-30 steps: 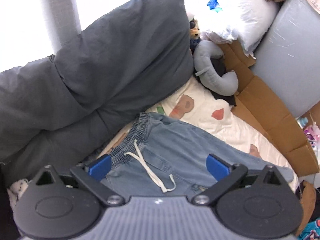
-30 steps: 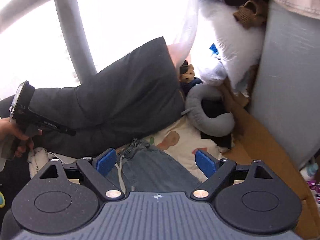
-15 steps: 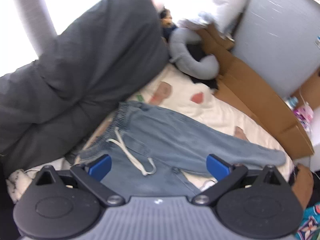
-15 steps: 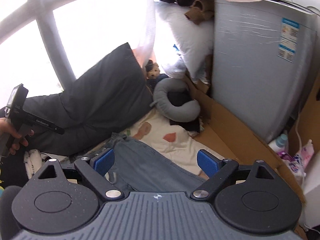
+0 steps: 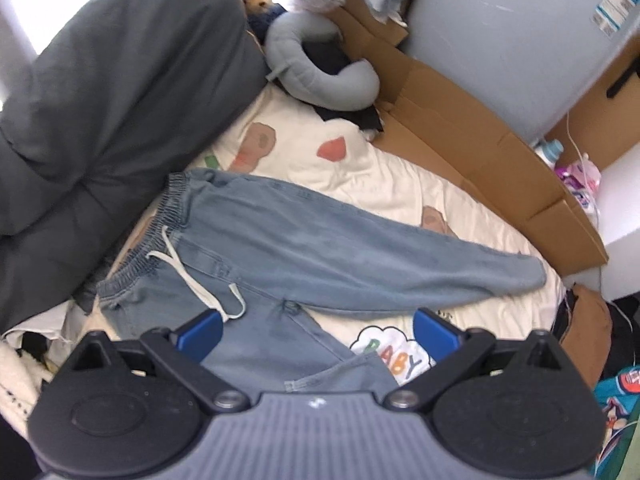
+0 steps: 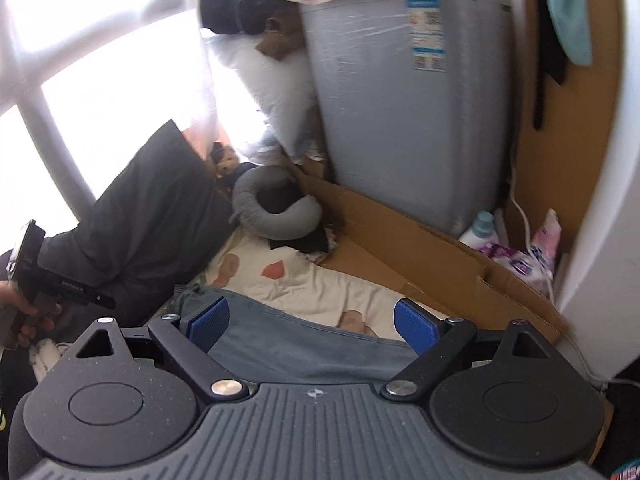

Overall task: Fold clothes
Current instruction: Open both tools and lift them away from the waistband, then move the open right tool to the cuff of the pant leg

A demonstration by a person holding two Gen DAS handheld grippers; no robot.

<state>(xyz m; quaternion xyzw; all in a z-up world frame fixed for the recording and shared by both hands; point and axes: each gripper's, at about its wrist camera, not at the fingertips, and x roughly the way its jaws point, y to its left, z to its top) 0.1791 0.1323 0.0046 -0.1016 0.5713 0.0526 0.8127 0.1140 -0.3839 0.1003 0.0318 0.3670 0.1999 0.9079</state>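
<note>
A pair of light blue denim trousers (image 5: 320, 248) lies spread on a cream patterned bedsheet (image 5: 400, 184), elastic waistband at the left with a white drawstring (image 5: 192, 276), one leg stretching right. My left gripper (image 5: 318, 332) hangs open above the crotch area, nothing between its blue pads. In the right wrist view the trousers (image 6: 304, 344) show just beyond my right gripper (image 6: 312, 322), which is open and holds nothing. A hand holding the left gripper body (image 6: 36, 272) appears at that view's left edge.
A dark grey duvet (image 5: 100, 120) is piled along the left. A grey neck pillow (image 5: 320, 68) and plush toy lie at the head. Flattened cardboard (image 5: 480, 136) lines the right side before a grey appliance (image 6: 400, 100). Detergent bottles (image 6: 484, 228) stand beside it.
Both grippers have pulled back and swung right, so more of the trousers and the right side of the room show. Both stayed open.
</note>
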